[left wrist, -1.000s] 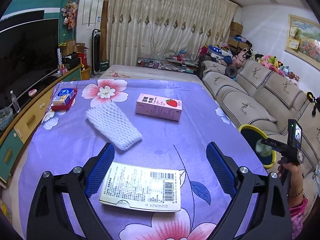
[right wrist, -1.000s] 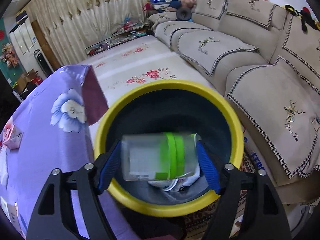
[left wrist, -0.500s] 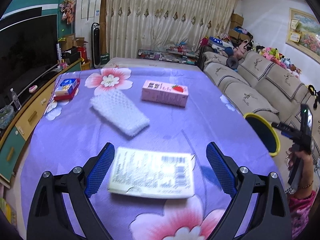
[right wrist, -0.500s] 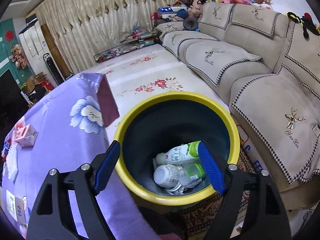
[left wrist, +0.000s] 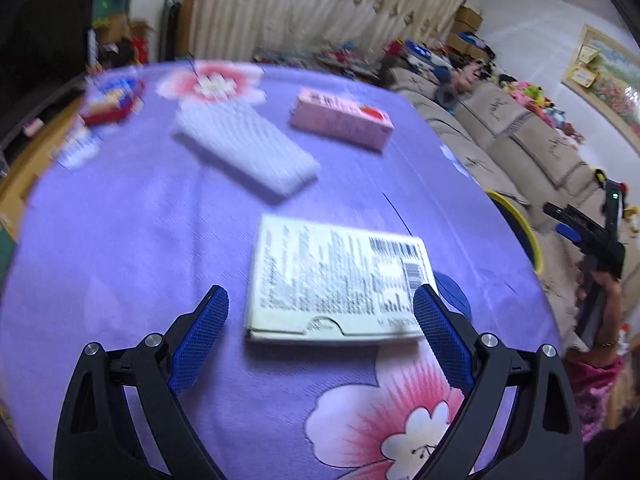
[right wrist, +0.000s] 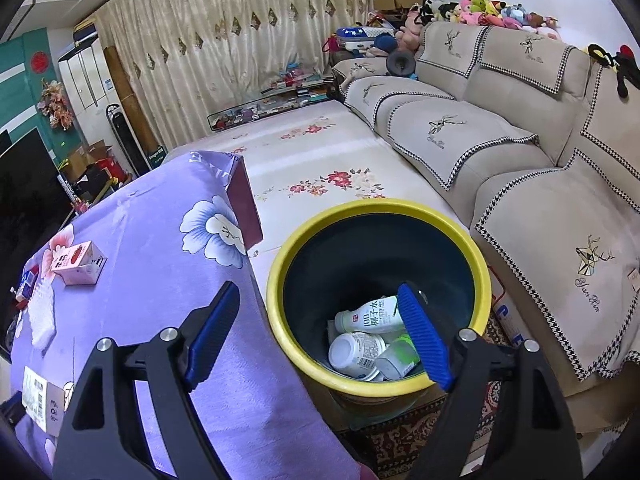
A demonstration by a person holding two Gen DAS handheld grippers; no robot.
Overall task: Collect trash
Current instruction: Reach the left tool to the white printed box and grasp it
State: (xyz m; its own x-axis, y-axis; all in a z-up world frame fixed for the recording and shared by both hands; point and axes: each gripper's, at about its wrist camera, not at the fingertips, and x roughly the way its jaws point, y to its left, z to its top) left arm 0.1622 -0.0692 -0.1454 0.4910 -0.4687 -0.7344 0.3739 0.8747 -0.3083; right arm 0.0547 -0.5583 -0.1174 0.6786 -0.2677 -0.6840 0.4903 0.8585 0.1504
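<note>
A flat cream box [left wrist: 336, 276] with a barcode lies on the purple flowered tablecloth [left wrist: 140, 240]. My left gripper [left wrist: 320, 300] is open low over it. Its near end sits between the blue pads; the right pad is close to its corner, the left pad apart. Farther back lie a white foam net [left wrist: 248, 148] and a pink strawberry milk carton [left wrist: 340, 122]. My right gripper [right wrist: 316, 292] hangs open and empty above the yellow-rimmed bin [right wrist: 280, 264]. Inside the bin lie two white bottles [right wrist: 372, 318] and a green-lidded container [right wrist: 400, 356].
The bin stands on the floor off the table's right edge [left wrist: 520, 224], with a beige sofa [right wrist: 520, 160] behind it. A red and blue pack [left wrist: 112, 100] sits at the table's far left corner. A hand holds the right gripper [left wrist: 592, 232] beyond that edge.
The green-lidded container left the right gripper's jaws and now lies in the bin; that gripper rose and drew back. The left gripper sank toward the flat box, now between its pads.
</note>
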